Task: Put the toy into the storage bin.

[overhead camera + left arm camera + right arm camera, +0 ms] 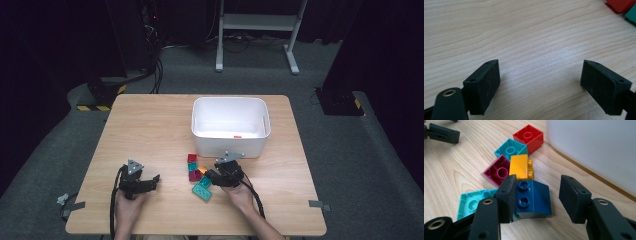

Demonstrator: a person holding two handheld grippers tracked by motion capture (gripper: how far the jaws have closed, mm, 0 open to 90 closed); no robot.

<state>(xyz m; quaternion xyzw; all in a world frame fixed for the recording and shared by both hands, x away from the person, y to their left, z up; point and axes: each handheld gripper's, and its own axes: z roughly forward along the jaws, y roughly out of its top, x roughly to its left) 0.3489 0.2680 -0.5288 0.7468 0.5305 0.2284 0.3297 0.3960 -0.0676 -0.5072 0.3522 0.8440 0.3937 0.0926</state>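
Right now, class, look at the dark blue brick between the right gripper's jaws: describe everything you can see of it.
The dark blue brick looks like glossy plastic, with a sloped smooth face and two round studs pointing sideways, so it lies tipped over on the wooden table. It sits between the jaws of the right gripper; one pad is against its studded side, the other stands clear. The yellow brick lies right behind it.

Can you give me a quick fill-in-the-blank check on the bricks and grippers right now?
1. The right gripper has its jaws around the ____ brick.
2. The yellow brick lies against the blue brick on its ____.
3. The left gripper is ____ over bare table.

Missing words: blue; side; open
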